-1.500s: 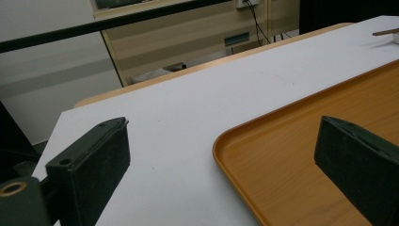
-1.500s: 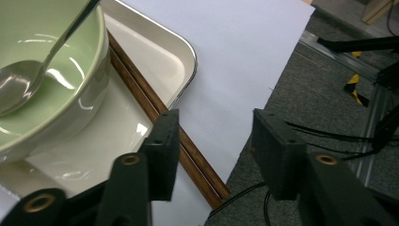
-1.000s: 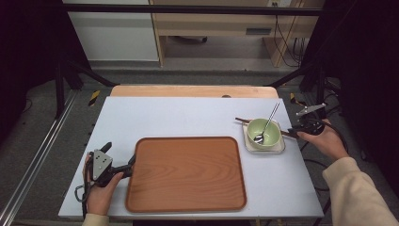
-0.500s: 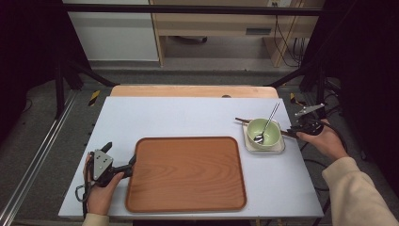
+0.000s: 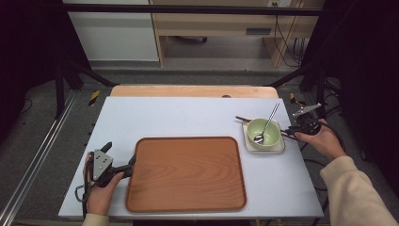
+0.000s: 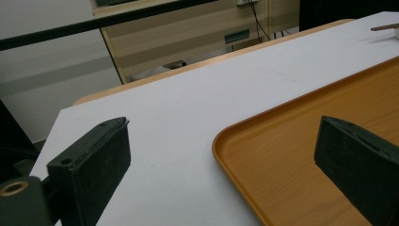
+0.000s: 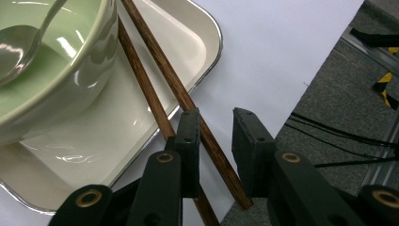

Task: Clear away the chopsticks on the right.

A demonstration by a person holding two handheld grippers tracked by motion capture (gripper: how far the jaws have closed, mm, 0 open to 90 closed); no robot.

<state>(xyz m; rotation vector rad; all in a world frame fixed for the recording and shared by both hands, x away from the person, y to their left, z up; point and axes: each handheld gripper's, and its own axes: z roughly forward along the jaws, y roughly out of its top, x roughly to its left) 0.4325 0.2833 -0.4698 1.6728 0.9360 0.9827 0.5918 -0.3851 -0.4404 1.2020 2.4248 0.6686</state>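
High view: right gripper (image 5: 295,130) sits at the table's right edge, tips at the ends of the chopsticks (image 5: 244,119) that lie across the small white dish (image 5: 279,149) behind the green bowl (image 5: 263,132). A spoon (image 5: 266,126) leans in the bowl. Left gripper (image 5: 123,168) rests near the front-left corner of the table, tips at the left rim of the wooden tray (image 5: 186,205)

Step in hand, by judgement: picking up the 2 chopsticks. To do it well the person should get both sticks inside the jaws before clamping, close near the ends but not at the very tip, then lift straight up so the sticks don't drag on the bowl or tip the spoon

Left gripper view: left gripper (image 6: 226,160) jaws spread wide, nothing between them but the tray's (image 6: 235,141) corner rim below; released

Right gripper view: right gripper (image 7: 216,136) jaws narrowed but with a gap. 1 chopstick runs between them, touching the left pad; the other passes outside and under the left jaw. Not yet clamped, so 1 stick would be missed as it stands

Chopsticks (image 7: 160,70): 2 dark brown wooden sticks, slim, roughly parallel, resting on the dish's (image 7: 207,33) rim, ends overhanging onto the table, pressed close against the bowl's (image 7: 70,75) side
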